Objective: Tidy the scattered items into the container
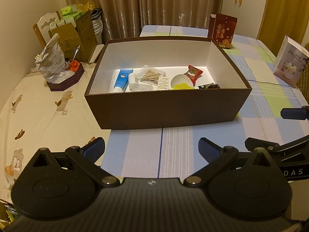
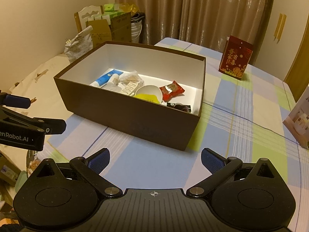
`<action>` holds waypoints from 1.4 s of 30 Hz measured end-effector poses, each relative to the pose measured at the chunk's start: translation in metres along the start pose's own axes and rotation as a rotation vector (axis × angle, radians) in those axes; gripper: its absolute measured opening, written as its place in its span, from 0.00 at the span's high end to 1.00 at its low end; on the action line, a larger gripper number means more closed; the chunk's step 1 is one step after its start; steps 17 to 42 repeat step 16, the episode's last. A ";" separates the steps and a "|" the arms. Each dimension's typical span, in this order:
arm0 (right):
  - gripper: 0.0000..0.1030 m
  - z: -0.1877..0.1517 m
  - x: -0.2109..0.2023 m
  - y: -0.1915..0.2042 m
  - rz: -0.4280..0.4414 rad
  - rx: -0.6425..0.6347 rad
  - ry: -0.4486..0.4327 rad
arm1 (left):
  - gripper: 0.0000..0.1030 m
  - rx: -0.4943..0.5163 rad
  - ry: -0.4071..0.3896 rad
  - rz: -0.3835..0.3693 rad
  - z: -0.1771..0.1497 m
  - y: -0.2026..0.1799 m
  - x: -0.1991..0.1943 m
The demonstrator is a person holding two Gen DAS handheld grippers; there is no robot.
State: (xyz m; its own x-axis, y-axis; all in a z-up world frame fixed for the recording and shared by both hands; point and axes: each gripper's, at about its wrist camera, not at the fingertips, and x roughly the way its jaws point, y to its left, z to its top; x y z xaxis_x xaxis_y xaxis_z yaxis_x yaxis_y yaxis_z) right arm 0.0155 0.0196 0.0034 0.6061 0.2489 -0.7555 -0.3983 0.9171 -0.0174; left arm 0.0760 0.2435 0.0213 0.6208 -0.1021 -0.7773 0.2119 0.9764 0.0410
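A brown box with a white inside (image 1: 166, 110) (image 2: 135, 119) stands on the checked tablecloth. In it lie a blue tube (image 1: 121, 80) (image 2: 103, 78), a bag of cotton swabs (image 1: 151, 75) (image 2: 131, 79), a white cup (image 1: 180, 80) (image 2: 148, 91), a red snack packet (image 1: 194, 73) (image 2: 171, 89), a yellow item (image 1: 181, 86) and a dark packet (image 1: 209, 86) (image 2: 179, 106). My left gripper (image 1: 152, 147) is open and empty, in front of the box. My right gripper (image 2: 155, 159) is open and empty, in front of the box's right corner.
A red gift box (image 1: 224, 31) (image 2: 234, 60) stands behind the container. A white product box (image 1: 289, 65) (image 2: 298, 119) is at the right. A purple tray with a silver bag (image 1: 63, 77) sits at the left, cardboard boxes (image 1: 77, 36) behind it.
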 end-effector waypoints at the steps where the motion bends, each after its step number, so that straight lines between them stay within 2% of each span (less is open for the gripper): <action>1: 0.00 0.001 0.002 0.000 -0.002 -0.002 0.001 | 0.01 -0.003 0.002 -0.001 0.001 0.001 0.002; 16: 0.00 0.020 0.022 -0.007 -0.006 -0.019 -0.001 | 0.01 -0.016 0.001 0.001 0.021 0.010 0.025; 42: 0.00 0.020 0.022 -0.007 -0.006 -0.019 -0.001 | 0.01 -0.016 0.001 0.001 0.021 0.010 0.025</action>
